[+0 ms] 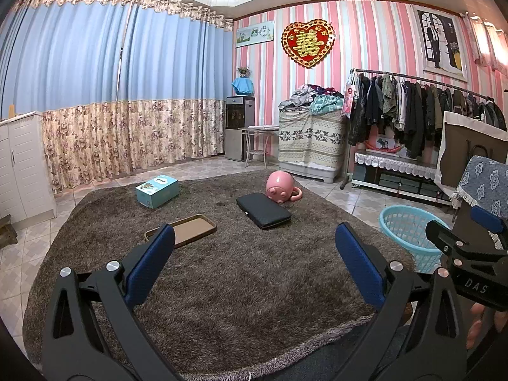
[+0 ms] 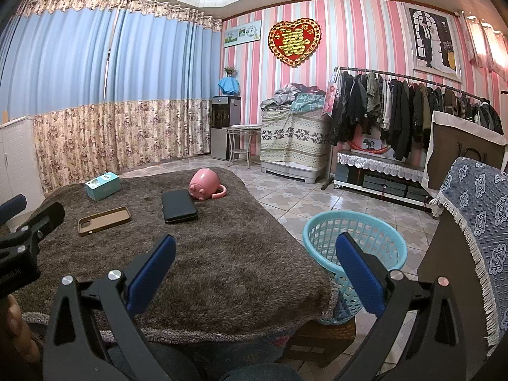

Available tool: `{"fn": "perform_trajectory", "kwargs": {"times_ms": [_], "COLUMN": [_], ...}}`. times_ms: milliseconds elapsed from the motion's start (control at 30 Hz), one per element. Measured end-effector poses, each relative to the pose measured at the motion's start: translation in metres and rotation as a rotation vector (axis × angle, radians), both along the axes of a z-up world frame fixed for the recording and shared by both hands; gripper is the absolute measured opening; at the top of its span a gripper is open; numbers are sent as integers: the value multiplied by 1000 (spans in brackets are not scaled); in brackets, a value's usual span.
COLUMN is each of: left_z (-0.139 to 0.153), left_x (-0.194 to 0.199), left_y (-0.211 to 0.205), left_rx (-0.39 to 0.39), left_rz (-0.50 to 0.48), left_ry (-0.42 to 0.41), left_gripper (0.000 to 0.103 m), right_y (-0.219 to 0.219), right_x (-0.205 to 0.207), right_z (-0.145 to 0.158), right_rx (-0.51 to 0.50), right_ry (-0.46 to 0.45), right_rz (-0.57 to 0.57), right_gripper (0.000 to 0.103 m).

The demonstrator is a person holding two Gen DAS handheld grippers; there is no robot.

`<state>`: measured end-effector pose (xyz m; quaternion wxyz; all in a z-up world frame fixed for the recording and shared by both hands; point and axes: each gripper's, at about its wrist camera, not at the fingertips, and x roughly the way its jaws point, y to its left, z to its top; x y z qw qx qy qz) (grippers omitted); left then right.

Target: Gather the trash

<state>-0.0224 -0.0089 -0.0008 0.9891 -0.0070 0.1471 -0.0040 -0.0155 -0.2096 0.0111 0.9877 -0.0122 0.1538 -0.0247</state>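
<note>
Left claw (image 1: 254, 254): jaws spread wide, nothing between the blue pads (image 1: 152, 263), hovering over the near part of the brown shag rug (image 1: 238, 285). Right claw (image 2: 255, 255): also spread wide and holding nothing, over the rug's near right edge.

Items on the rug, all ahead of both claws and not touched by either:
- brown phone case (image 1: 187, 230), lying flat with its open side up, closest to the left claw; in the left wrist view its near end is hidden behind the left finger tip. In the right wrist view it lies well left of the right claw.
- black zip case (image 1: 263, 210), flat, mid-rug, further out, roughly centred ahead of the left claw's gap.
- pink pig-shaped cup (image 1: 279, 187), tipped on its side, just behind the black case, about touching its far corner.
- teal box (image 1: 157, 191), far left of the rug, well apart from the rest.

Light blue plastic basket (image 2: 355, 244): off the rug at its right edge, upright. In the right wrist view the right finger overlaps its rim, so it is just ahead of the right claw. In the left wrist view it stands well right of the left claw, next to the right claw's body (image 1: 466, 254).

Can't tell if the basket holds anything.
</note>
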Motion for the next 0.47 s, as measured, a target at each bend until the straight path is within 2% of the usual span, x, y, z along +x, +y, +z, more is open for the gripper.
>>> {"fn": "perform_trajectory", "kwargs": {"times_ms": [467], "left_z": [8], "left_x": [0], "left_y": [-3], "left_rx": [2], "left_rz": [-15], "left_ry": [-1], "left_gripper": [98], "right_y": [0], "right_x": [0], "right_z": [0], "right_rx": [0], "right_ry": [1], "right_rz": [-1], "right_gripper": [99]}}
